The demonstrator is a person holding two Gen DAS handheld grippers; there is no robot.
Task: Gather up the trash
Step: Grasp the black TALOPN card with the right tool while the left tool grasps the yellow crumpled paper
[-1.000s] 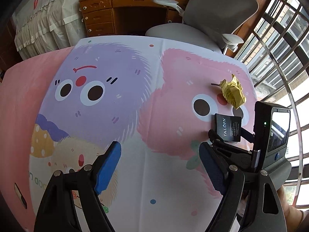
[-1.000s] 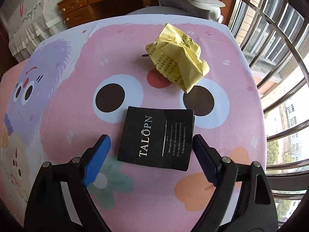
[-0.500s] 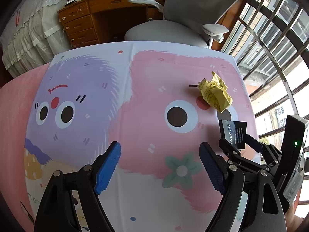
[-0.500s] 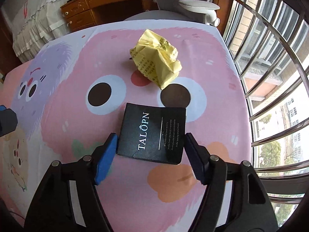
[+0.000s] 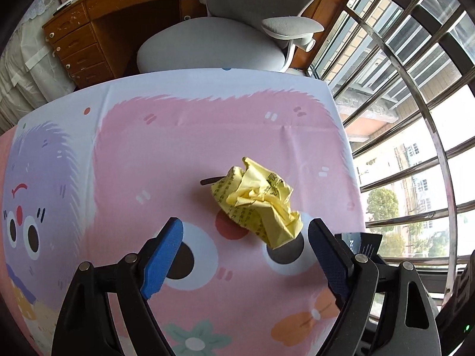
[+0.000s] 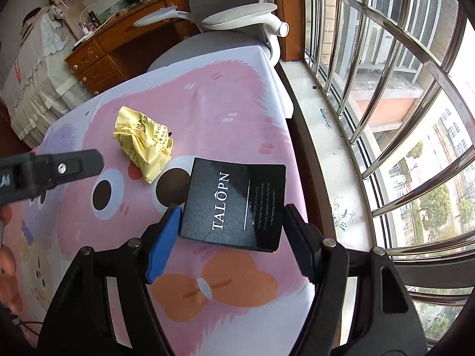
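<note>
My right gripper (image 6: pixel 231 243) pinches the black TALOPN card (image 6: pixel 234 204) by its two side edges, low in the centre of its frame, lifted off the cartoon tablecloth (image 6: pixel 225 95). My left gripper (image 5: pixel 246 255) stands spread wide with nothing between the pads. The crumpled yellow paper (image 5: pixel 258 200) lies on the cloth just above and between those blue pads, mid-frame. A grey office chair (image 5: pixel 213 44) sits at the upper centre.

Crumpled paper (image 5: pixel 258 200) lay on the surface (image 5: pixel 193 136). Box (image 6: pixel 234 203) sat right of it, nearer the window (image 6: pixel 386 89). Chair (image 5: pixel 213 44) stood behind the surface.
</note>
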